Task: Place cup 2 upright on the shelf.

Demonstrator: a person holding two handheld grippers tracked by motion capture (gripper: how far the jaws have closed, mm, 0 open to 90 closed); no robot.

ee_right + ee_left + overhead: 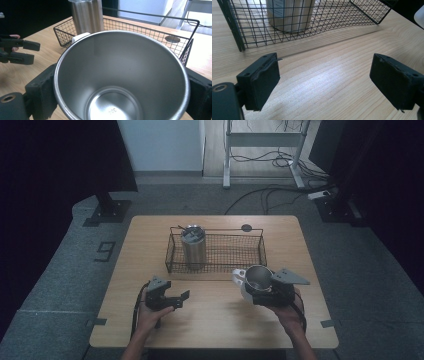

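- A light wooden bench (215, 320) is seen from above, standing on grey carpet, with a person's forearms coming in from the near edge.
- A black wire basket (216, 251) sits on the far half of the bench, its long side facing the person.
- A tall steel tumbler (193, 245) stands upright inside the left end of the basket, with a lid on top.
- The right claw (260, 287), held in the person's right hand (287, 312), is pinching an open steel mug (257, 279) by its sides, one jaw against each side of the mug.
- The mug is upright, mouth up, just in front of the basket's right half. Whether it is lifted off the bench or resting on it cannot be told.
- In the right gripper view the mug's shiny interior is empty, with "304" stamped in its bottom, and a white handle (80, 37) shows on its far side.
- The left claw (175, 299), held in the left hand (150, 316), has its jaws spread wide with nothing between them.
- It is low over bare wood, near the basket's front left corner and well apart from the mug.
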